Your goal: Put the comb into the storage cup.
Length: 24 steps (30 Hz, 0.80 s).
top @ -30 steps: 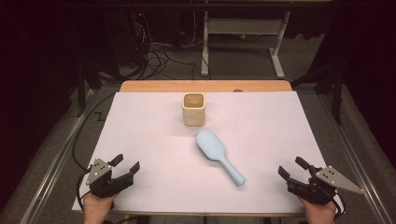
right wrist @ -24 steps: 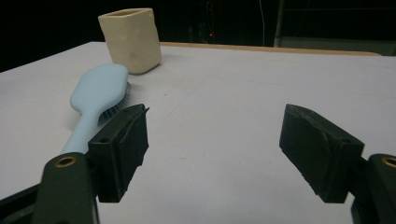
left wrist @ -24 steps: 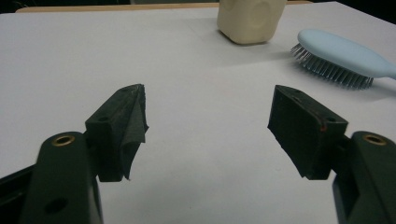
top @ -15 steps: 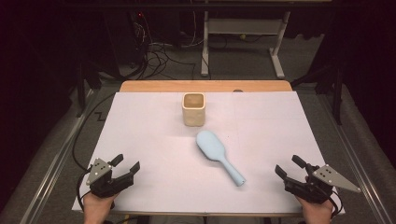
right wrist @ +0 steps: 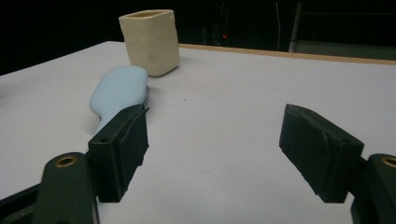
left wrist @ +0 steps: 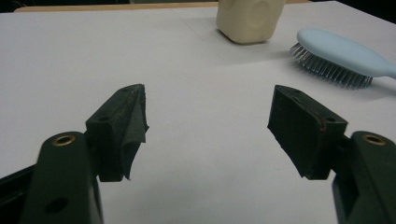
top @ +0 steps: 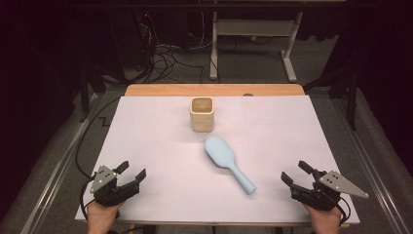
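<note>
At the near left corner of the white table (top: 146, 126), the left gripper (top: 130, 175) rested with jaws apart and empty. At centre, the pale blue hairbrush (top: 225, 160) lay bristles down, untouched, its head just in front of the upright beige cup (top: 201, 114), apart from it. At the near right, the right gripper (top: 298, 176) likewise stood open and empty. No grasp had begun; judging from this, the whole handling remained to do.
</note>
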Motion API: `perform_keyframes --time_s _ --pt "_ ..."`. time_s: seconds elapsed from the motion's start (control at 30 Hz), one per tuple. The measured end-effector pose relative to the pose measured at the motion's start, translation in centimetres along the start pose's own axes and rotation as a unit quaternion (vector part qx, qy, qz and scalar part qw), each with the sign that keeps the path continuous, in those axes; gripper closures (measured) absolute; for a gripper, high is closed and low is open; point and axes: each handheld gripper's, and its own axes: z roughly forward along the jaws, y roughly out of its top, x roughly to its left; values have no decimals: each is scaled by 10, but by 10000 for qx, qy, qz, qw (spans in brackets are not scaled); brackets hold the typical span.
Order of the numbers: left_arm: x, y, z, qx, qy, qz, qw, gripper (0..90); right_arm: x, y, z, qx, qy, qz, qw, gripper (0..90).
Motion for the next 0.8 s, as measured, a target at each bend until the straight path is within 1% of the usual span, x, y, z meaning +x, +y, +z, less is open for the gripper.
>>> perform_keyframes --time_s 0.8 --pt "0 0 1 1 -24 -26 10000 286 10 2 12 14 170 -18 9999 244"
